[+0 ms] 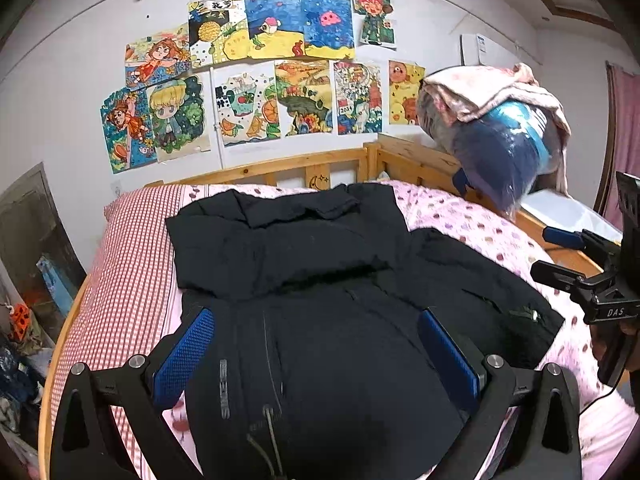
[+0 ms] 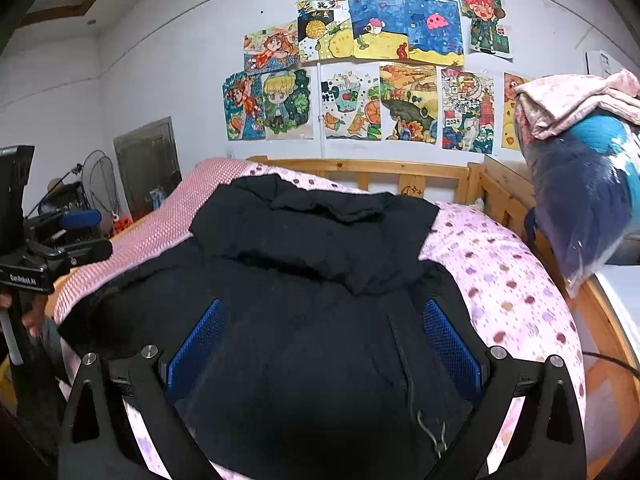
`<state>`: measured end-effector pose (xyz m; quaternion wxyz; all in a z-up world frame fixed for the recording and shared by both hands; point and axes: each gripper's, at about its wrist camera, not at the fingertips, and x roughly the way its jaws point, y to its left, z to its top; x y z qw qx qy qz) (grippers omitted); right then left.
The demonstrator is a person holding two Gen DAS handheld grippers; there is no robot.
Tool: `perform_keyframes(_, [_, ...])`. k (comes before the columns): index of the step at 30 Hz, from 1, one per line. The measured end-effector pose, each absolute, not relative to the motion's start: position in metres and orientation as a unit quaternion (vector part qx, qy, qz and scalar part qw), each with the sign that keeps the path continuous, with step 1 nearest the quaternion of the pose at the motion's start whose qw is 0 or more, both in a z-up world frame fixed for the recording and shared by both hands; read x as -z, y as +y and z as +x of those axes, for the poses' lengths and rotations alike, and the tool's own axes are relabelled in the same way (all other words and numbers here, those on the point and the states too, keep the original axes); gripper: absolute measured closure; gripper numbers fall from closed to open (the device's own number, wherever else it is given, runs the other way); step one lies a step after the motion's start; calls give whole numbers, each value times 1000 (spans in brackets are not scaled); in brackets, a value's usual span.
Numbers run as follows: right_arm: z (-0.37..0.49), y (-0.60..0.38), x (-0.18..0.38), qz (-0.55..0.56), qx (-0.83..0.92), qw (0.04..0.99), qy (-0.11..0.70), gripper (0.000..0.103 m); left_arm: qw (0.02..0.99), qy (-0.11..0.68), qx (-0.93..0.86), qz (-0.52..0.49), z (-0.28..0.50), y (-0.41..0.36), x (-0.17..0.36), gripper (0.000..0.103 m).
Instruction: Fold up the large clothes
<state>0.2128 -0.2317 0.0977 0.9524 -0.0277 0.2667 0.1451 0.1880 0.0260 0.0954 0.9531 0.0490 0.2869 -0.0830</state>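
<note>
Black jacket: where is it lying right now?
The black jacket lies spread on the pink dotted bedspread, centred in both wrist views, its collar end toward the wooden headboard and the wall of drawings.

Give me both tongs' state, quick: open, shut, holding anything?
Left tongs: open, nothing gripped, above the black jacket.
Right tongs: open, nothing gripped, above the same jacket.
</note>
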Motion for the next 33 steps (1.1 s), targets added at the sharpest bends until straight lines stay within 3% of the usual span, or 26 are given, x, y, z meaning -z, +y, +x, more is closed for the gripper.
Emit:
perform_keyframes(19, [132,-240,-35,-84,-117,942,304,5,938,311,135,73,124,48,-30,0])
perform_keyframes(27, [128,-250,-5,-59,-100,940,321,5,942,270,139,142,102,33,-19,0])
perform_keyframes(33, [136,-261,12,-55,-94,935,337,5,929,291,140,181,104,16,-1,0])
